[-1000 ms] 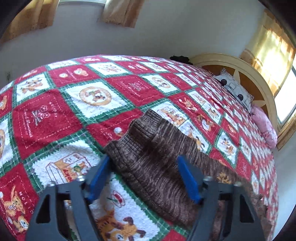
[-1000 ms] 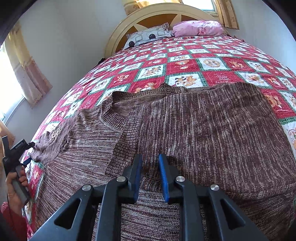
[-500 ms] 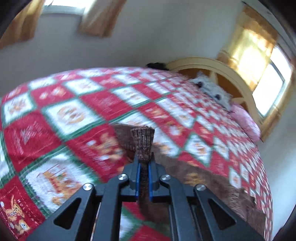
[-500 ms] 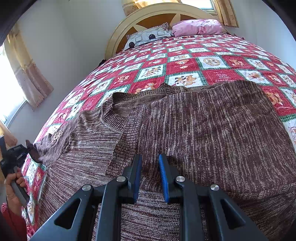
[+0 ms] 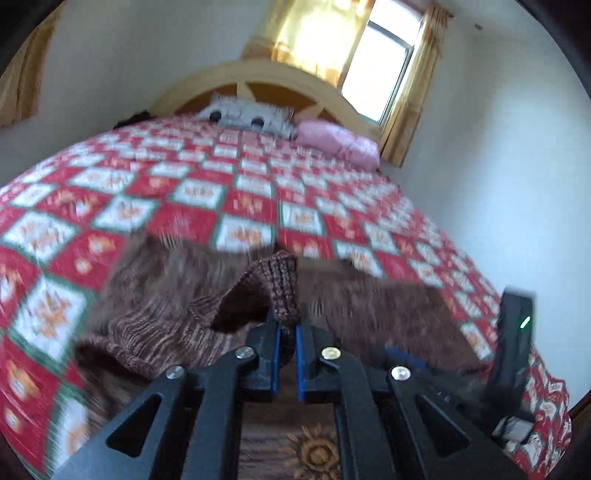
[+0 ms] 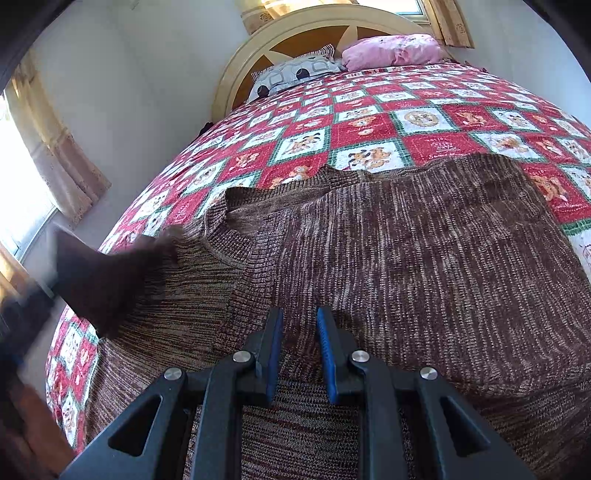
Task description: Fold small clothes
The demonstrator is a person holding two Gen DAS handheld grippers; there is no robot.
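Note:
A brown knitted sweater (image 6: 424, 258) lies spread on the red patchwork quilt (image 6: 369, 125). My left gripper (image 5: 287, 332) is shut on the sweater's sleeve cuff (image 5: 282, 291) and holds it lifted above the sweater body (image 5: 155, 310). In the right wrist view the lifted sleeve (image 6: 110, 273) shows blurred at the left. My right gripper (image 6: 299, 332) rests low over the sweater's front, its jaws nearly closed with a narrow gap and nothing clearly between them. It also shows at the right of the left wrist view (image 5: 513, 350).
A patterned pillow (image 6: 295, 74) and a pink pillow (image 6: 391, 51) lie against the wooden headboard (image 6: 332, 33). Curtained windows (image 5: 384, 62) are behind the bed and at the left. White walls surround the bed.
My left gripper closed on the sleeve cuff, lifted it and swung it over the sweater body toward the right gripper. The right gripper has stayed in place.

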